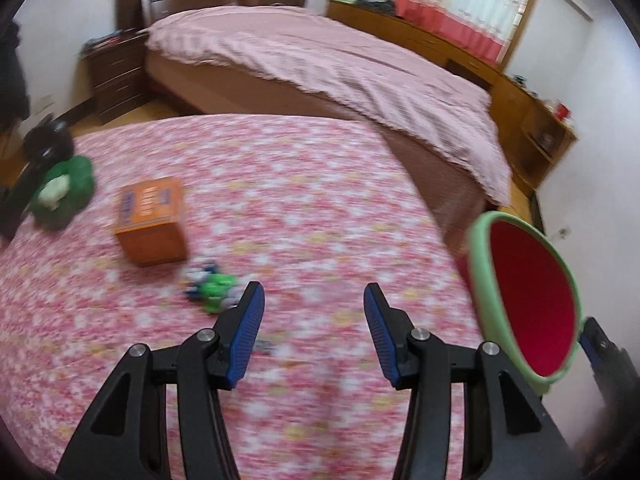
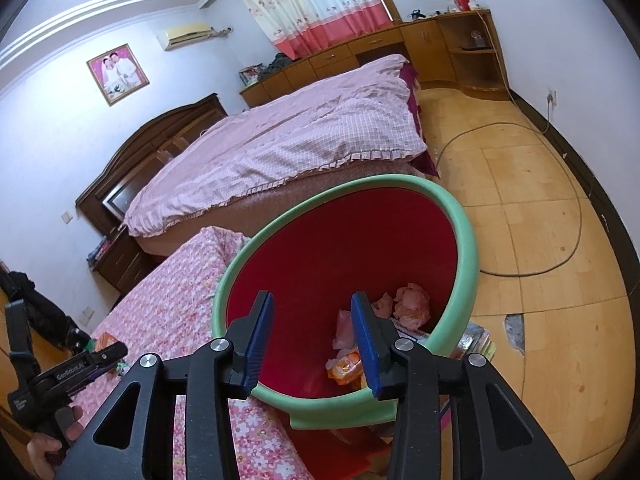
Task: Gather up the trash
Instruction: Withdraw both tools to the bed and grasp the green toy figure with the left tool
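Far left in your left wrist view, a green plush toy (image 1: 66, 192) sits at the edge of the pink floral-covered desk (image 1: 280, 184), with a black rounded object just behind it. To its right stands an orange cardboard box (image 1: 151, 222), and nearer you lies a crumpled green and blue wrapper (image 1: 212, 286), blurred, just beside the left finger's tip. Your left gripper (image 1: 314, 304) hangs over the cloth with its blue-padded fingers (image 1: 252, 320) apart and nothing between them. Further right, the red bin with a pale green rim (image 1: 532, 300) stands at the desk's edge; this view shows only bare red wall inside.

Your right wrist view is the one that looks into that bin (image 2: 464, 248): pinkish crumpled paper (image 2: 412, 304) and an orange snack packet (image 2: 346, 368) lie at the bottom. Your right gripper (image 2: 312, 344) hovers over the bin's near rim, fingers (image 2: 364, 340) released and empty. At the lower left of this view you see your left hand (image 2: 44, 440) gripping the black handle of the other gripper, with the orange box partly hidden behind it. Only here do the wooden floor (image 2: 540, 240) and the cable looping across it show.
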The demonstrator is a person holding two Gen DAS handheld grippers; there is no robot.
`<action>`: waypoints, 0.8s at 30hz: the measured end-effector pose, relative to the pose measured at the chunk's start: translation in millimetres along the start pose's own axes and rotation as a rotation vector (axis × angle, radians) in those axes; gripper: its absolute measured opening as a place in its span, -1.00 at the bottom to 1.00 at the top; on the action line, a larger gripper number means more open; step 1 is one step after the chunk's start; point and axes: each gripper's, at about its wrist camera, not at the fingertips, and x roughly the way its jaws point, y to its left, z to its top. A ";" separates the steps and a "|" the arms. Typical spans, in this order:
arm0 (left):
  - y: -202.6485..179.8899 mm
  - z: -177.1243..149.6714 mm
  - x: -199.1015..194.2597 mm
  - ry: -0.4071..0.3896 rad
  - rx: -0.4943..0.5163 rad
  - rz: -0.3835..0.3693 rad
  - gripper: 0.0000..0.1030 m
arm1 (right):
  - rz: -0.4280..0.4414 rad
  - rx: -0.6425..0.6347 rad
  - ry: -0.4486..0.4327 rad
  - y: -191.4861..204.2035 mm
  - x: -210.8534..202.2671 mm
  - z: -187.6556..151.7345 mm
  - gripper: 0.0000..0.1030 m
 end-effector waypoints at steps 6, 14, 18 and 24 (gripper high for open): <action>34.2 2.2 13.6 0.017 -0.079 0.091 0.01 | -0.012 -0.004 0.020 6.0 10.7 0.0 -0.10; 43.7 -2.5 32.5 0.033 -0.102 0.102 0.01 | -0.029 -0.005 0.040 8.3 22.1 -2.7 -0.03; 40.8 -3.2 34.8 0.019 -0.083 0.113 -0.01 | -0.034 -0.003 0.041 6.3 22.7 -1.8 -0.02; 46.9 -7.6 31.1 0.000 -0.067 0.125 -0.42 | -0.030 -0.003 0.042 9.1 20.0 -3.0 -0.02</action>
